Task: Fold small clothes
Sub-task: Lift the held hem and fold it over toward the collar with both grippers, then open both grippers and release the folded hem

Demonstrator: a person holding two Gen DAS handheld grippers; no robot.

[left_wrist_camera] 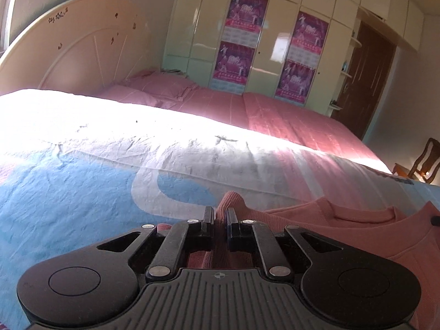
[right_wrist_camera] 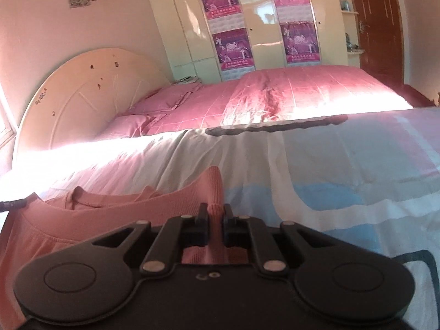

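Note:
A small pink knit garment (left_wrist_camera: 343, 228) lies on a bed cover patterned in blue, white and pink (left_wrist_camera: 82, 181). My left gripper (left_wrist_camera: 220, 213) is shut on a ribbed edge of it, and a fold of pink cloth sticks up between the fingers. In the right wrist view the same pink garment (right_wrist_camera: 96, 214) stretches to the left, with its neckline showing. My right gripper (right_wrist_camera: 215, 210) is shut on another ribbed edge, which stands up between its fingers. Each gripper's tip shows at the edge of the other's view.
A pink striped quilt (right_wrist_camera: 288, 96) and pillows (left_wrist_camera: 162, 85) cover the far part of the bed, below a cream headboard (left_wrist_camera: 82, 46). A cream wardrobe with purple posters (left_wrist_camera: 247, 41) stands behind. A brown door (left_wrist_camera: 365, 82) and a wooden chair (left_wrist_camera: 423, 162) are at the right.

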